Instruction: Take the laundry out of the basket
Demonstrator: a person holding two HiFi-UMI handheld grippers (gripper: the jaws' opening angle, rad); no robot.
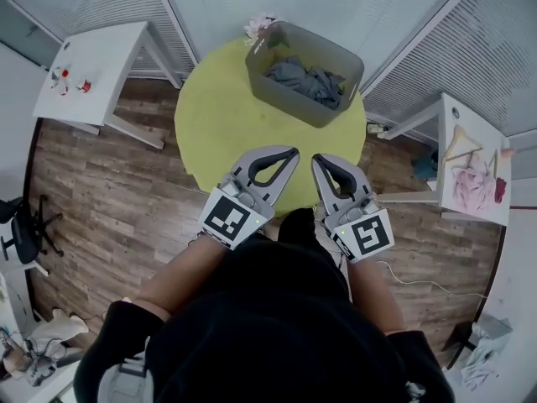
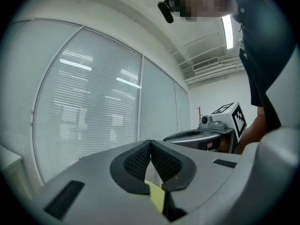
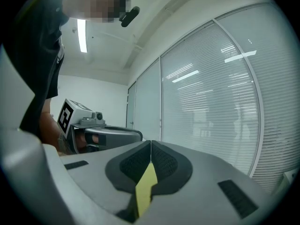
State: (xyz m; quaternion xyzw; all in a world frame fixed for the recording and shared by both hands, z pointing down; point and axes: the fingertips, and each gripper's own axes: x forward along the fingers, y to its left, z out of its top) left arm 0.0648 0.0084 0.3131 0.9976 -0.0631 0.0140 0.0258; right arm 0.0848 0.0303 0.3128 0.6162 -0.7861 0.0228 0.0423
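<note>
Left hand-held gripper (image 1: 291, 151) and right hand-held gripper (image 1: 318, 159) both pinched closed, nothing between the jaws, side by side over the near edge of the round yellow-green surface (image 1: 220, 124), grey laundry (image 1: 307, 81) sitting in the grey basket (image 1: 289, 101) at its far edge, well apart.

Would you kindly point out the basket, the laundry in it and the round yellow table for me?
basket (image 1: 291, 101), head view, on its near outer wall.
laundry (image 1: 307, 81), head view, on the middle of the grey heap.
table (image 1: 222, 124), head view, on bare yellow top left of the basket.
</note>
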